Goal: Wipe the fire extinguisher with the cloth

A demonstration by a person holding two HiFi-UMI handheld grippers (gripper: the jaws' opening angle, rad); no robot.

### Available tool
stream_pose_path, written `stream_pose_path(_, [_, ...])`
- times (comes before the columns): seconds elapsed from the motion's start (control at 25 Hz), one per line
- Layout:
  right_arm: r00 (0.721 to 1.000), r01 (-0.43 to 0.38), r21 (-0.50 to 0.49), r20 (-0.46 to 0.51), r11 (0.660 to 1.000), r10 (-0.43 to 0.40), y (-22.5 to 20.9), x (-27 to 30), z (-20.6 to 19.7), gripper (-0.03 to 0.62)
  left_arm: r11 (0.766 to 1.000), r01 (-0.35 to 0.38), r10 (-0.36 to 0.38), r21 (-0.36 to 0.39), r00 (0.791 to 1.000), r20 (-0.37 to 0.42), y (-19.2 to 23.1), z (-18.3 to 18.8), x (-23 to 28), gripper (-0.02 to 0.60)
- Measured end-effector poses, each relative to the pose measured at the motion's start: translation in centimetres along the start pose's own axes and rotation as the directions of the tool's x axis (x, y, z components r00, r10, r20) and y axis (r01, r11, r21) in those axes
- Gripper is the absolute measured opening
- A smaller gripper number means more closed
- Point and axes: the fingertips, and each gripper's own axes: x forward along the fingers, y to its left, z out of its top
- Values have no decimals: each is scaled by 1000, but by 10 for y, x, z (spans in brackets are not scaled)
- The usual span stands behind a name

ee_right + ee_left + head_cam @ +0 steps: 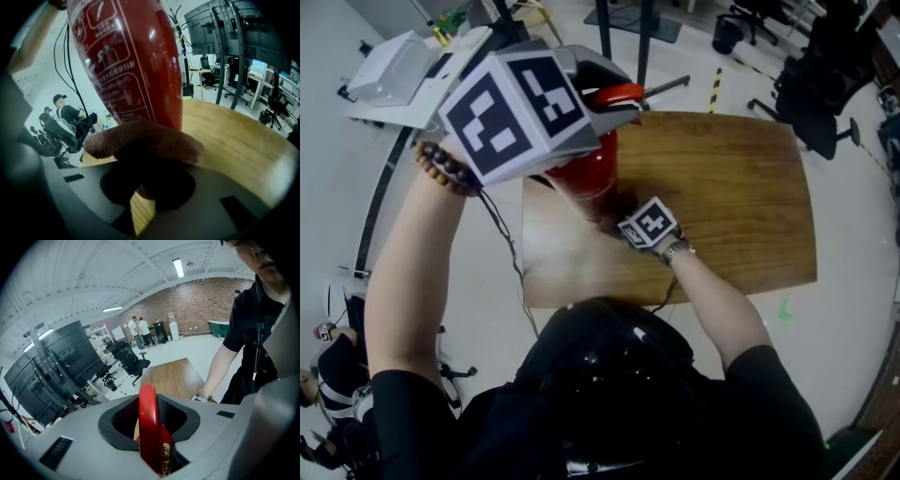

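Fire extinguisher on the wooden tabletop, near its left edge, held at both ends.

Left gripper: the fingers are clenched on the extinguisher's red handle, which stands edge-on between the two dark pads and fills the gap.

Right gripper: the fingers grasp a brown cloth. The cloth bulges out ahead of them and lies against the lower part of the red cylinder, just above the tabletop.

Hidden or unclear: in the head view the left gripper's marker cube covers the top of the extinguisher, so only a strip of handle and the upper body show. The right gripper hides the cloth there, and the person's helmet cuts off the tabletop's near edge. The extinguisher's base appears in no view, so whether it stands upright or tilted cannot be told. The printed label in the right gripper view is too distorted to read.

View differences: only the left gripper view shows the grip on the handle, and only the right gripper view shows the cloth and label. Only the head view shows both grippers together, and the bead bracelet on the left wrist.
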Motion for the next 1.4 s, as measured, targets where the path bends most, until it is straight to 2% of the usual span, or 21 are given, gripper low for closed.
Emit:
stream_pose_path(0.24, [998,5,-13,69,1000,-4,-12,-42,15,78,999,-35,35,42,999,-9,4,-2,-3,87])
stream_pose_path(0.4, [992,29,-27,125,999,-25,-26,-79,27,78,998,-30,29,57,999,13,2,0,-3,86])
stream_pose_path(0.64, [980,56,-78,197,995,-40,-33,-128,54,78,999,21,-24,28,996,86,2,2,-7,86])
stream_pose_path(0.76, [973,59,-112,230,992,-32,-25,-149,72,78,998,46,-50,38,994,101,-2,4,-9,86])
stream_pose_path(1.04, [965,74,-159,259,985,-30,-4,-185,94,78,982,127,-139,139,987,79,-22,11,-12,84])
stream_pose_path(1.4, [960,105,-144,273,984,-63,12,-212,80,78,947,213,-239,242,968,82,-50,19,-16,84])
